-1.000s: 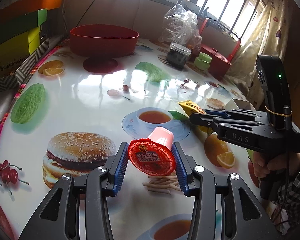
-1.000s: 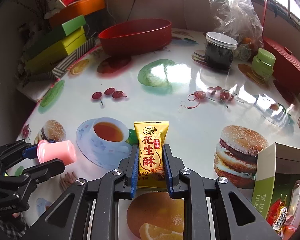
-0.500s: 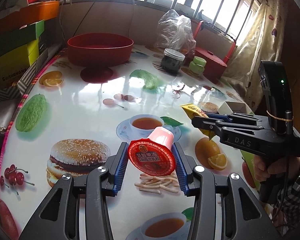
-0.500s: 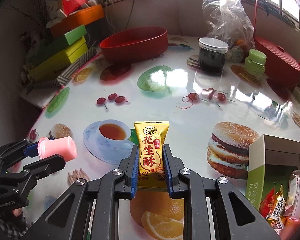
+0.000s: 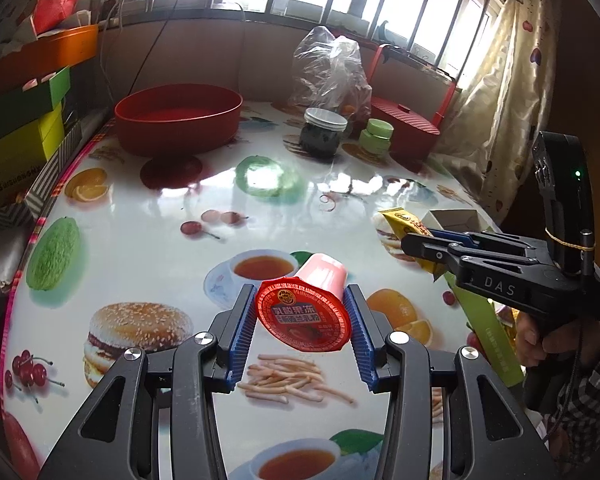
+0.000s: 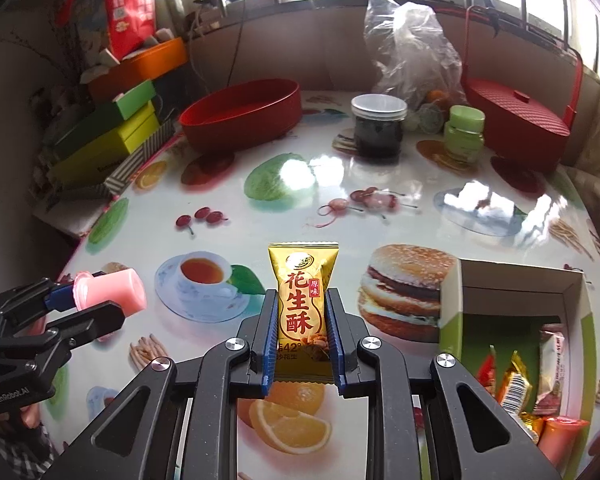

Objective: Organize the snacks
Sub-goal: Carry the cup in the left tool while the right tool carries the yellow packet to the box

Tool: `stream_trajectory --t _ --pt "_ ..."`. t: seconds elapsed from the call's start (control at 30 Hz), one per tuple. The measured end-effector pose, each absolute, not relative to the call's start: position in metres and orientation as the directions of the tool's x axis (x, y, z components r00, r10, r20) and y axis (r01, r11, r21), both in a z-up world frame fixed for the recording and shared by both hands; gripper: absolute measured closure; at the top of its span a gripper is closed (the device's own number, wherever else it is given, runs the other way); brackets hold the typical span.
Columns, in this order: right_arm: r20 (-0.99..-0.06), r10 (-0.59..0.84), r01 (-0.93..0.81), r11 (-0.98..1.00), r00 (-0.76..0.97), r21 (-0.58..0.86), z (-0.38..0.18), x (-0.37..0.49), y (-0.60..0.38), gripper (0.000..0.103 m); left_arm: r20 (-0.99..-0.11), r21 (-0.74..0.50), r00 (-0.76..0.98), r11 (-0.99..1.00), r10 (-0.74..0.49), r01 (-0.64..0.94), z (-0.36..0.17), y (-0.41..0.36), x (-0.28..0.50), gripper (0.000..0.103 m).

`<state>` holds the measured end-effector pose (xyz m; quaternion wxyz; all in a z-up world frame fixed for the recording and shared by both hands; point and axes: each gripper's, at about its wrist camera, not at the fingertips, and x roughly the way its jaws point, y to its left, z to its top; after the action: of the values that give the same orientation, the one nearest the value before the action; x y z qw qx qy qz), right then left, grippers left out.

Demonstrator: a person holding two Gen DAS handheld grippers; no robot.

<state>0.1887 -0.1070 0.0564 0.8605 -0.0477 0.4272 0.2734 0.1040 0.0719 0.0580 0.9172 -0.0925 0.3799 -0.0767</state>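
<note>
While the pink plastic jelly cup with the red foil lid (image 5: 308, 304) is clamped crosswise between the blue ribbed pads of the left tongs (image 5: 300, 320), it is carried clear above the glossy food-printed worktop (image 5: 148, 220), lid turned toward the camera. The yellow foil peanut-crisp packet (image 6: 303, 308) is pinched upright by its lower half in the right tongs (image 6: 302, 344), whose jaws are drawn close together on it.

Against the views of a second ago, both snacks have been lifted: more of the worktop and of the window is now taken in by each camera, and the printed burger and teacup have dropped lower beneath the tongs. Neither grip has been altered over that time. This is judged to mean that picking up is finished and the carry toward a container is under way.

In the right wrist view, the open green-and-white cardboard box (image 6: 452, 312), with wrapped sweets already lying in it, is seen at about four o'clock from the packet, near it. The round red plastic basin (image 6: 240, 120) is found at eleven o'clock, well apart, at the far edge. Which of the two is meant as the destination cannot be told. The dark glass jar with the silver lid (image 6: 378, 128) stands at one o'clock, beside the crumpled clear plastic bag (image 6: 412, 48).
</note>
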Motion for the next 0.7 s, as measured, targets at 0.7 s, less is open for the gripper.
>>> stream_trajectory --t 0.7 --pt "-0.744 0.349 -0.362 0.920 0.570 0.154 0.070 0.189 -0.194 0.082 -0.669 -0.205 0.678 0.953 -0.304 0.225 0.080 -0.003 0.134 0.058"
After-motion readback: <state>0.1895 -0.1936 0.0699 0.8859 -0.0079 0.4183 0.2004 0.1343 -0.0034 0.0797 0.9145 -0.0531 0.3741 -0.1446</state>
